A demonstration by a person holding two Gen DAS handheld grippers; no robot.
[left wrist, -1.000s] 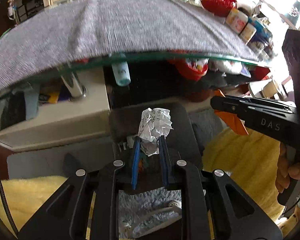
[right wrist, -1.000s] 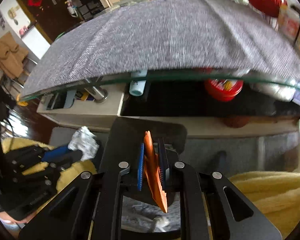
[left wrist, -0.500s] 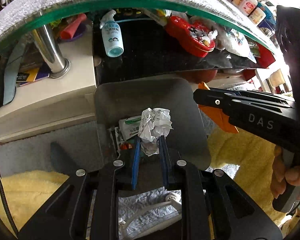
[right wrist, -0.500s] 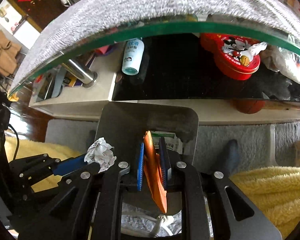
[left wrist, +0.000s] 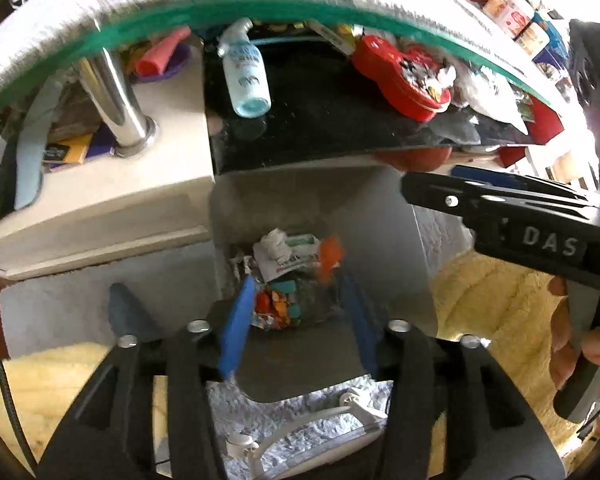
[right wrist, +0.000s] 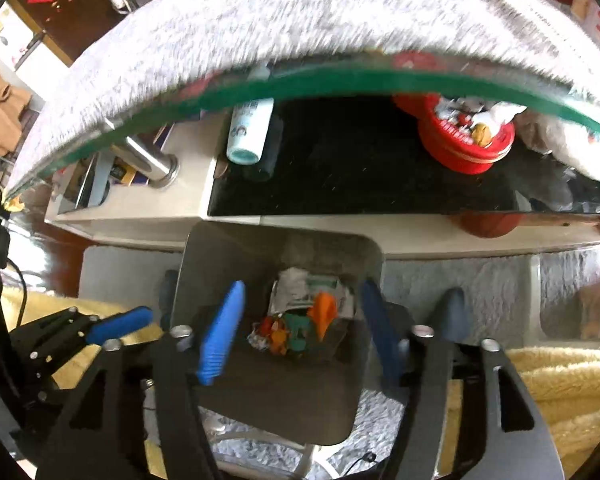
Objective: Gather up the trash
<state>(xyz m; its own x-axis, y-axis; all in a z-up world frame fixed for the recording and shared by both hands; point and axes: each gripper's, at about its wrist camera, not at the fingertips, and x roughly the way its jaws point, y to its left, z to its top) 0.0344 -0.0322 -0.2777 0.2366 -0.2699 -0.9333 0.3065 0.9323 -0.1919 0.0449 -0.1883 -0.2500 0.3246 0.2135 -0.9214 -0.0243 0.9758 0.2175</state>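
Grey metal formed the trash bin [left wrist: 384,240], which stood on the floor just in front of the low table's glass edge [left wrist: 228,20]. Inside the bin lay the crumpled white paper [left wrist: 274,242] and the orange scrap [left wrist: 331,254], both resting on a heap of coloured wrappers [left wrist: 278,304] and a white-and-green packet [left wrist: 300,242].

The left gripper [left wrist: 298,316] hung over the bin's mouth with its blue fingers [left wrist: 236,328] spread wide and nothing between them. The right gripper [right wrist: 300,332] hovered above the same bin, likewise released, its blue pads [right wrist: 220,336] well apart and bare; in the left wrist view its black body crossed from the right, just beside the bin's rim.

Behind the bin, under the glass, a pale blue bottle [left wrist: 246,80] stood on the table's dark lower shelf, with a red tin [left wrist: 400,76] further right and a chrome table leg [left wrist: 118,100] to the left. A yellow fluffy blanket [right wrist: 548,380] lay on either side of the bin, and a grey rug [right wrist: 460,280] ran between bin and table.
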